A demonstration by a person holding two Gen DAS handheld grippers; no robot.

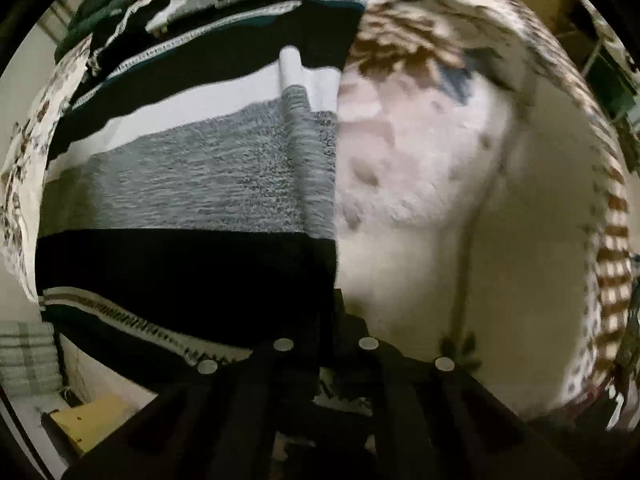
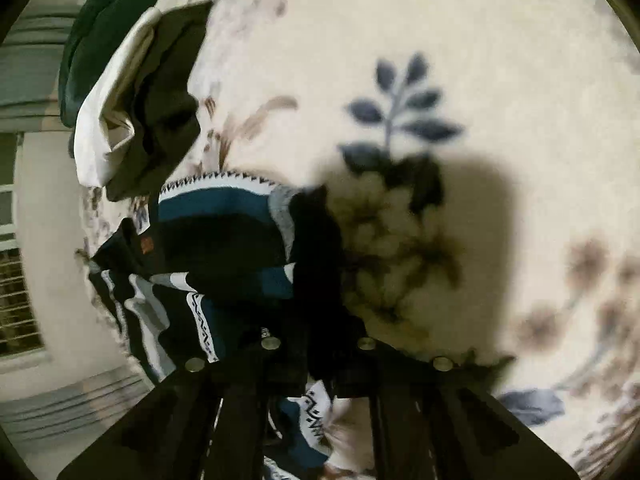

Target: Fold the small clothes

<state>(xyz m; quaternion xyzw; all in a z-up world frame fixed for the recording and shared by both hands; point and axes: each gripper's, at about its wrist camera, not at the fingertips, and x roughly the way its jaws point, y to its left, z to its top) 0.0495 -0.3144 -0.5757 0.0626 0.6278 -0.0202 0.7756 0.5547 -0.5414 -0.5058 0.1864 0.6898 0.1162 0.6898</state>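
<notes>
Left wrist view shows the striped sweater (image 1: 192, 184) hanging from the left tool (image 1: 326, 344), which pinches its edge; its bands run crosswise and its long axis runs up the frame, over a flowered blanket (image 1: 420, 168). Right wrist view shows the right tool (image 2: 320, 346) pinching the same sweater (image 2: 224, 240), bunched just beside a pile of clothes (image 2: 136, 108).

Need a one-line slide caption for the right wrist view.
Right gripper clamps the striped knit garment over a floral blanket.
</notes>
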